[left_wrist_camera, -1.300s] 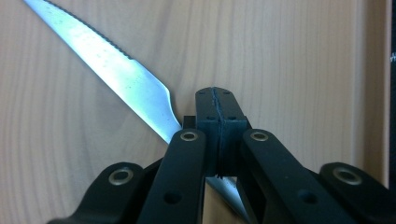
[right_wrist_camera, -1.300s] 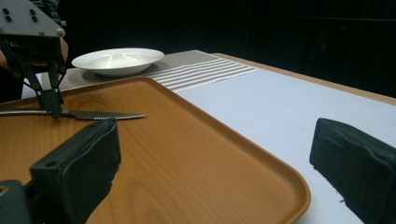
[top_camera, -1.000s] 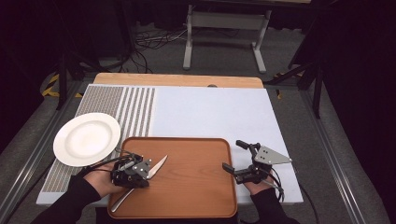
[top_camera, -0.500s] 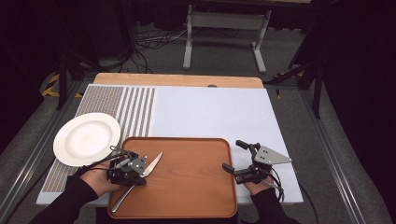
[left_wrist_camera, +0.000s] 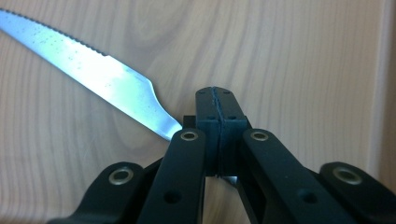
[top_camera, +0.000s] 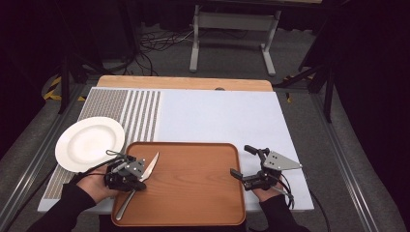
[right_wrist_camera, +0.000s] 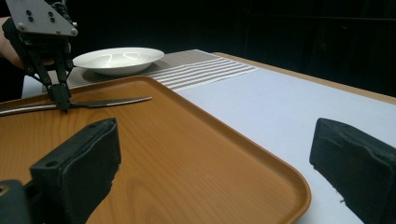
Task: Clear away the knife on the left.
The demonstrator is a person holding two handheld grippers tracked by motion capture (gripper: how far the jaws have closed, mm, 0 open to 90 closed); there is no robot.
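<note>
Steel knife (top_camera: pixel 140 180) lies on the brown tray (top_camera: pixel 193 193), long axis running from 7 to 1 o'clock, blade toward the plate (top_camera: pixel 89 142). The left gripper (top_camera: pixel 126 175) pinches its middle, fingers fully closed; the right gripper (top_camera: pixel 244 164) waits wide open at 3 o'clock.

1. No readable text, label, brand, number or sign anywhere.
2. Knife blade (left_wrist_camera: pixel 88 77): only rows of tiny dots, no letters.
3. Tray (top_camera: pixel 193 193) and plate (top_camera: pixel 87 142): plain, unmarked.
</note>
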